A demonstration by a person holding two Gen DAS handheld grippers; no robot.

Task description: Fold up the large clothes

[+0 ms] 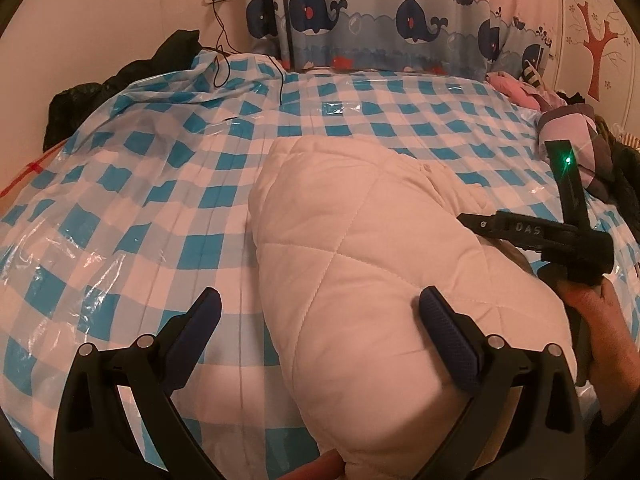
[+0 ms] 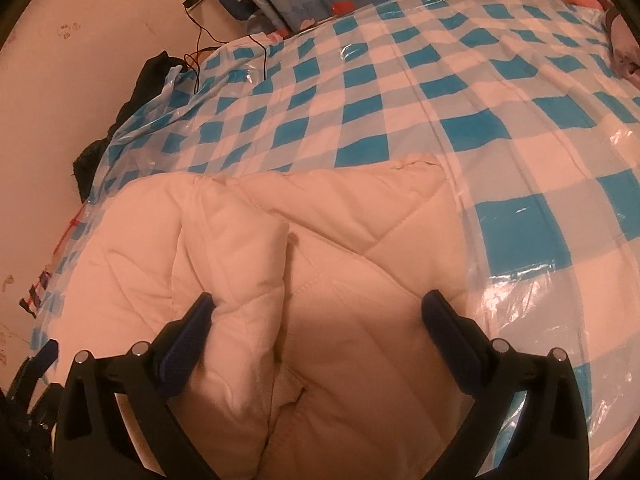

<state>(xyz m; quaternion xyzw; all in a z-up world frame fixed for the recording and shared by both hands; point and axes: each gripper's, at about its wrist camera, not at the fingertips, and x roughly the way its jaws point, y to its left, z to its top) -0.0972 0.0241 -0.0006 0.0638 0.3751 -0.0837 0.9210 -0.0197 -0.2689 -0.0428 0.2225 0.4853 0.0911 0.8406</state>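
Observation:
A white quilted padded garment (image 1: 360, 264) lies bunched on a bed covered with a blue-and-white checked plastic sheet (image 1: 140, 184). My left gripper (image 1: 320, 312) is open just above the garment's near left edge, its right finger resting over the fabric and nothing between the pads. In the right wrist view the same garment (image 2: 280, 248) shows folded layers with a raised fold in the middle. My right gripper (image 2: 320, 316) is open, straddling that fold without closing on it. The right gripper's body (image 1: 560, 236), held by a hand (image 1: 600, 312), shows at the garment's right side in the left wrist view.
Whale-print curtains (image 1: 380, 20) hang behind the bed. Dark clothing (image 1: 120, 76) is heaped at the far left by the wall, with a socket and black cable (image 1: 220, 40). Pink and grey clothes (image 1: 560, 120) are piled at the far right corner.

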